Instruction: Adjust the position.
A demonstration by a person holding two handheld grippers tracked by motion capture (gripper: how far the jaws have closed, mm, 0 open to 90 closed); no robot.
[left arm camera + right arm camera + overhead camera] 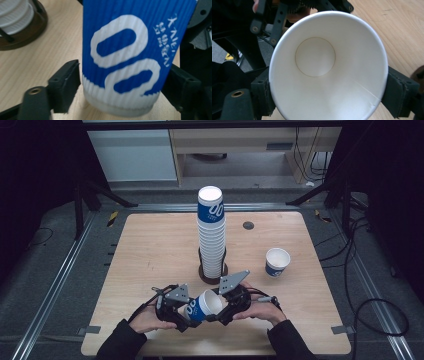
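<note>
A: Item one?

B: Blue-and-white paper cup (202, 306), lying tilted on its side above the near edge of the wooden table (150, 245), mouth facing the right gripper (223, 311).

A: Who is holding it?

B: Both. The right gripper's jaws are sitting part-closed, pressing the rim from either side. The left gripper (186, 316) is flanking the base; its right jaw is touching, its left is standing just off the wall.

A: Other stock?

B: Tall cup stack (211, 232) standing in a holder behind; a single cup (276, 262) standing upright to the right.
</note>
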